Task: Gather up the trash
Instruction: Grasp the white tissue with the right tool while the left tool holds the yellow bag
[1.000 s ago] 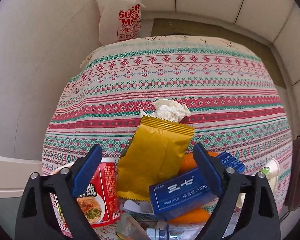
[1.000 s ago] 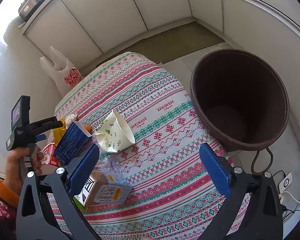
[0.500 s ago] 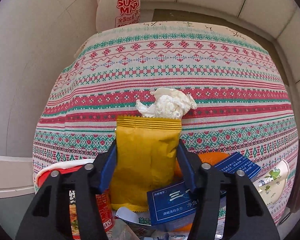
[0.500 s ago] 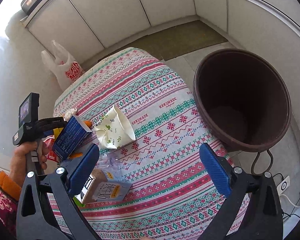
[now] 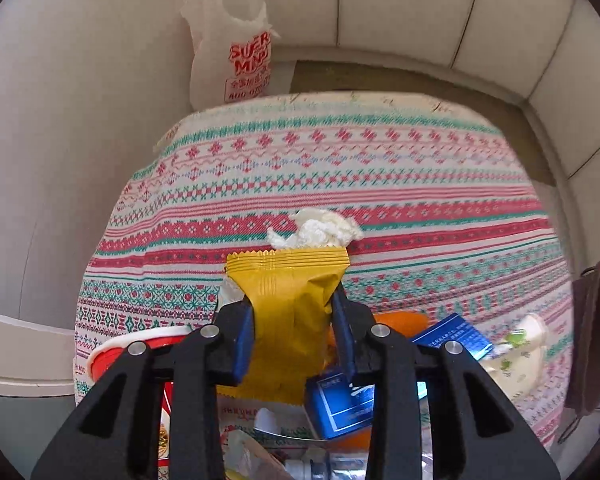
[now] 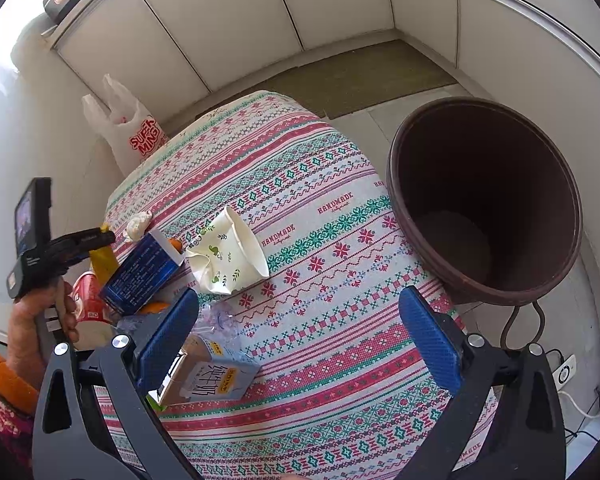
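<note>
A yellow snack packet [image 5: 290, 312] stands upright between the blue pads of my left gripper [image 5: 294, 320]. The jaws are closing and the pads pinch the packet's waist. Around it on the patterned tablecloth [image 5: 340, 168] lie a crumpled tissue [image 5: 316, 230], a blue box [image 5: 340, 400], a red noodle cup [image 5: 140, 344] and something orange [image 5: 400, 318]. My right gripper [image 6: 298, 304] hangs open over the cloth with nothing between its fingers. A milk carton [image 6: 216, 376] lies by its left finger and a crushed paper cup [image 6: 228, 256] further off. The right wrist view shows the left gripper [image 6: 96, 238] held by a hand.
A big brown bin [image 6: 488, 200] stands on the floor right of the table, its mouth open. A white plastic bag [image 5: 236, 60] with red print leans against the wall behind the table. Cabinets line the back. Cables and a power strip [image 6: 566, 372] lie by the bin.
The left jaws have come together from wide open onto the yellow packet, which now stands upright and a little raised. The right gripper has stayed where it was.
</note>
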Demonstrator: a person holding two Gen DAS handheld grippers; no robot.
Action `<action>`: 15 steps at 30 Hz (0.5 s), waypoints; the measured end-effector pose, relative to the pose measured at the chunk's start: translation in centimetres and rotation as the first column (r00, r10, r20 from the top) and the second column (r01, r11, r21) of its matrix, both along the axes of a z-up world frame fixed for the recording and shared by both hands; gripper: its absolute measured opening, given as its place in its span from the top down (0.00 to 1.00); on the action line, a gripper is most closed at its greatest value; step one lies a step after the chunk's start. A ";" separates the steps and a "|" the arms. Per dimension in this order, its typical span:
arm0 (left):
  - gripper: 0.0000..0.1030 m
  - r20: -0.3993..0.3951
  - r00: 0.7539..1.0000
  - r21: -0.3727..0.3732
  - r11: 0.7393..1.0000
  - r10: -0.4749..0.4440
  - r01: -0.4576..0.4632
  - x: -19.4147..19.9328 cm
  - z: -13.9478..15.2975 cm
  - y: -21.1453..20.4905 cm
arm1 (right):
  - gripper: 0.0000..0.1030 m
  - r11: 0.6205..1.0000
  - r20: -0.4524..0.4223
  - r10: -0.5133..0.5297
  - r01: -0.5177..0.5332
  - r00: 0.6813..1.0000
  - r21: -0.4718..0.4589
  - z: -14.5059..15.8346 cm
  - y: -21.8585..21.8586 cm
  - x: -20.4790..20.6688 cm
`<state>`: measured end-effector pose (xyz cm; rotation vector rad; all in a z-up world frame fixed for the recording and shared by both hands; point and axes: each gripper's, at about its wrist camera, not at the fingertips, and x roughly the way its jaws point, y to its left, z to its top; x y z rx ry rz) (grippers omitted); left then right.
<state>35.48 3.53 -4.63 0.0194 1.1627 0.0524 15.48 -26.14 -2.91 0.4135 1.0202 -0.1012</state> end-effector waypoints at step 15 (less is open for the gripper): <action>0.76 0.342 0.940 -0.216 0.972 -0.012 0.091 -12.1 11.0 1.8 | 0.07 0.982 0.036 0.167 -0.164 0.985 -0.089 4.0 5.1 5.5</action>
